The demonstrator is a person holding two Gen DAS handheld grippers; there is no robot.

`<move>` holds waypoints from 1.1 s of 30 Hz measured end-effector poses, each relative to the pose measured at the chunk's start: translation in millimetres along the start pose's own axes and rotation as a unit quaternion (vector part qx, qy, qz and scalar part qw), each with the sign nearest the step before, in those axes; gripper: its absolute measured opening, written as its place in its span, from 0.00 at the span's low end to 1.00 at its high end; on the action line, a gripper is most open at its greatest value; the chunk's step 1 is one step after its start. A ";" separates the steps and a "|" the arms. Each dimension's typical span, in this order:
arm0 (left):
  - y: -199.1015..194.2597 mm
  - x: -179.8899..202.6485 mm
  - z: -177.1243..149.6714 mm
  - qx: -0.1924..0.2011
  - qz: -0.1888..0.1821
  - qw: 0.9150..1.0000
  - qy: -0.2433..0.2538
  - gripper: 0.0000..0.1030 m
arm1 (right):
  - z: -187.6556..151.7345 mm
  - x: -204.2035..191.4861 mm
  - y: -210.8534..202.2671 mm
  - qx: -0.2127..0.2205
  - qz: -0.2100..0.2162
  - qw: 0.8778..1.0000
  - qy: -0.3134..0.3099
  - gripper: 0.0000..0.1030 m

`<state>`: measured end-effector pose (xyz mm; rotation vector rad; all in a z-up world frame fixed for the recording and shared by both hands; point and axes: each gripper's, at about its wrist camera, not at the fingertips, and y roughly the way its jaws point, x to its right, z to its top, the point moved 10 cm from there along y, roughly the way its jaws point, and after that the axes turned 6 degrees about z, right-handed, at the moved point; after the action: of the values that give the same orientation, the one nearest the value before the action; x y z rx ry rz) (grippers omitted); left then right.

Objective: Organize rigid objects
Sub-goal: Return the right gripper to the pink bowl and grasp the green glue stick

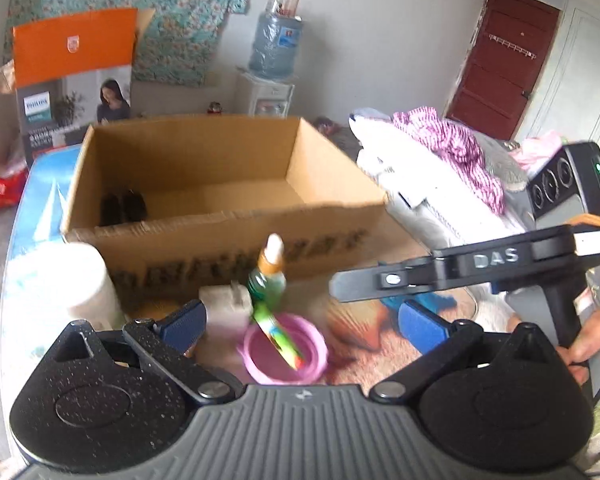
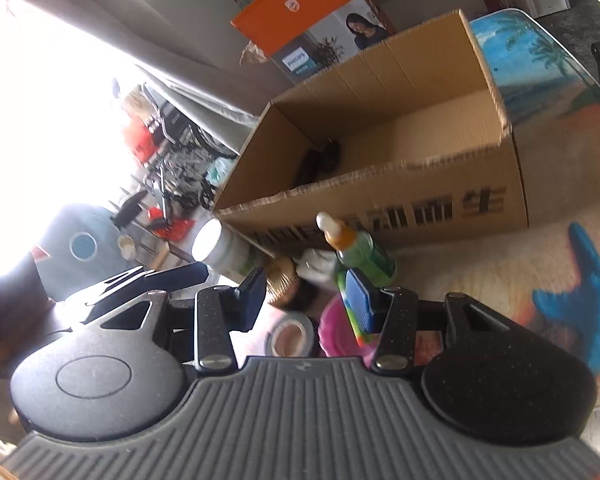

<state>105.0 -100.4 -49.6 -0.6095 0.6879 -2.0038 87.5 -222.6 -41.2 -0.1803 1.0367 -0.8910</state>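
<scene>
Daylight fills both views; in the right wrist view a window point(image 2: 28, 100) at the left is blown out to white glare. Motion blur smears the cardboard box point(image 1: 228, 216) and pink bowl point(image 1: 284, 350). Fisheye bending curves the edges, corners dark.

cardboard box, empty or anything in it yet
Not empty, but nearly. The open-topped cardboard box holds one dark object in a corner. The rest of its floor is bare; what the object is cannot be told.

A lived-in home: water dispenser point(image 1: 274, 60) by the wall; heaped laundry point(image 1: 440, 160); floral curtain point(image 1: 140, 4).
</scene>
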 end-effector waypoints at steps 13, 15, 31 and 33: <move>47.7 13.7 -31.6 -0.023 0.051 0.998 0.041 0.85 | -6.0 16.2 40.0 -0.051 -0.014 0.999 0.005 0.36; 53.2 13.4 -31.9 -0.027 0.051 0.997 0.041 0.74 | -4.7 15.4 44.2 -0.057 -0.019 0.998 -0.007 0.36; 89.0 0.8 -34.0 -0.070 0.047 0.996 0.025 0.31 | -9.3 21.8 73.5 -0.115 -0.037 0.992 -0.021 0.24; 92.9 0.4 -34.6 -0.073 0.045 0.996 0.022 0.31 | -10.0 23.7 76.8 -0.119 -0.041 0.992 -0.020 0.21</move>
<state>137.6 -133.5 -137.2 -0.6119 0.8792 -1.8999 126.9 -187.1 -102.4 -0.4420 1.1025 -0.8322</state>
